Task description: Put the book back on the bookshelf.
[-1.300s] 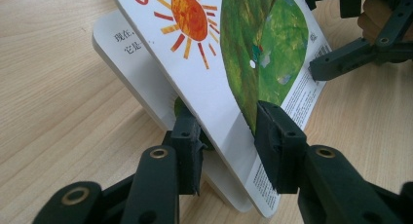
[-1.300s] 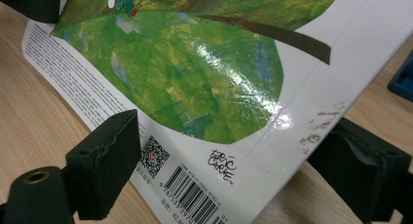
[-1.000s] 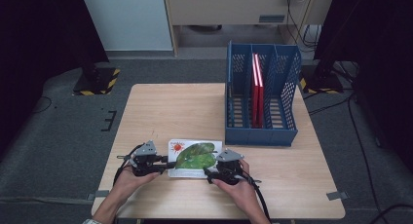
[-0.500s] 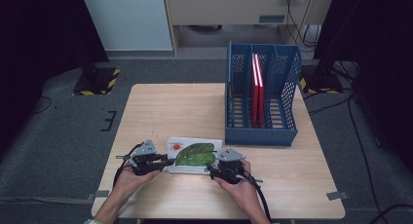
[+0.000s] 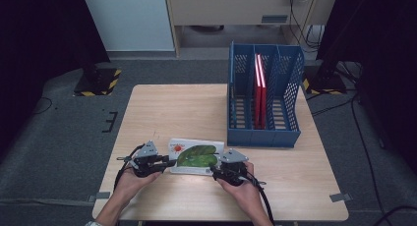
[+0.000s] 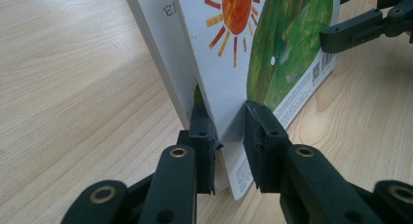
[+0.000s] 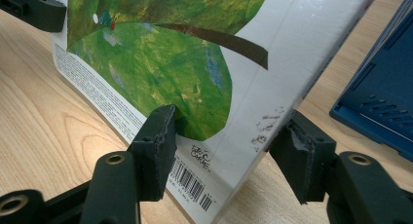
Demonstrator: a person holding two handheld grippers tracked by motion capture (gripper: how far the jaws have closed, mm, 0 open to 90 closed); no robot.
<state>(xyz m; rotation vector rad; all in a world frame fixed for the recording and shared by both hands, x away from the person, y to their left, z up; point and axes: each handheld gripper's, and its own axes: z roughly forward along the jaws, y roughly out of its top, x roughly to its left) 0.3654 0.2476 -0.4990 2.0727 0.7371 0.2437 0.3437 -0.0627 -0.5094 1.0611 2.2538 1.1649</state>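
While both hands rest at near edge of desk (image 5: 162, 113), book (image 5: 196, 156) lies flat between left gripper (image 5: 164, 162) and right gripper (image 5: 215, 167); blue rack (image 5: 263, 132) with red folders (image 5: 259, 88) stands beyond. Left gripper view: fingers (image 6: 200, 131) clamped on book's cover (image 6: 229, 63) corner, lifted off pages. Right gripper view: fingers (image 7: 158, 146) half open, just been closing, straddling book's (image 7: 195, 63) corner; contact unclear.
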